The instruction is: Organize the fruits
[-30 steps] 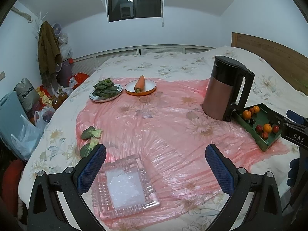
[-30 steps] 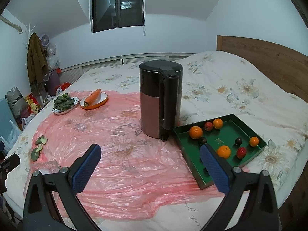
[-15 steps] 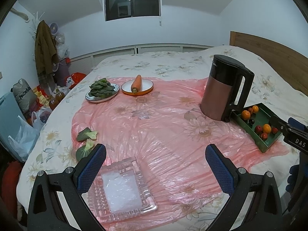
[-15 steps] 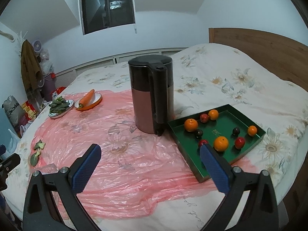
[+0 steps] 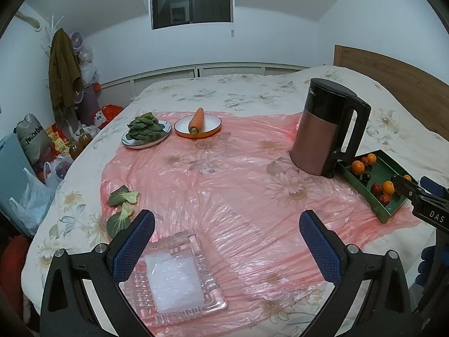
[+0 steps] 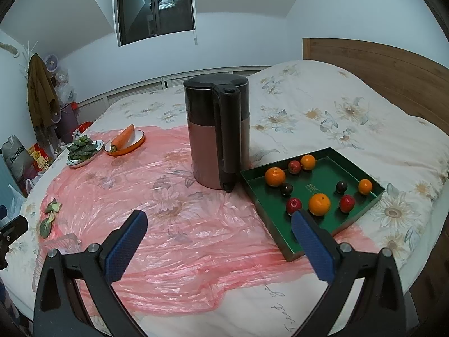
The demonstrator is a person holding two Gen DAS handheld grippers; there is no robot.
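A green tray (image 6: 322, 179) on the bed's right side holds several oranges (image 6: 319, 204), red fruits (image 6: 293, 205) and dark plums (image 6: 286, 189). It also shows in the left wrist view (image 5: 390, 210). My right gripper (image 6: 219, 241) is open and empty, its right fingertip just in front of the tray's near corner. A clear glass dish (image 5: 174, 278) sits empty on the pink plastic sheet (image 5: 224, 185) at the front left. My left gripper (image 5: 227, 241) is open and empty, just above and right of the dish.
A black and copper kettle (image 6: 217, 132) stands touching the tray's left corner. At the back left are a plate of greens (image 5: 146, 133) and a carrot on an orange-rimmed plate (image 5: 197, 125). Loose green leaves (image 5: 120, 207) lie near the dish. A wooden headboard (image 6: 378, 64) is at right.
Both grippers have drifted slightly; the right view has shifted so the tray sits closer and more central. Both stay open and empty.
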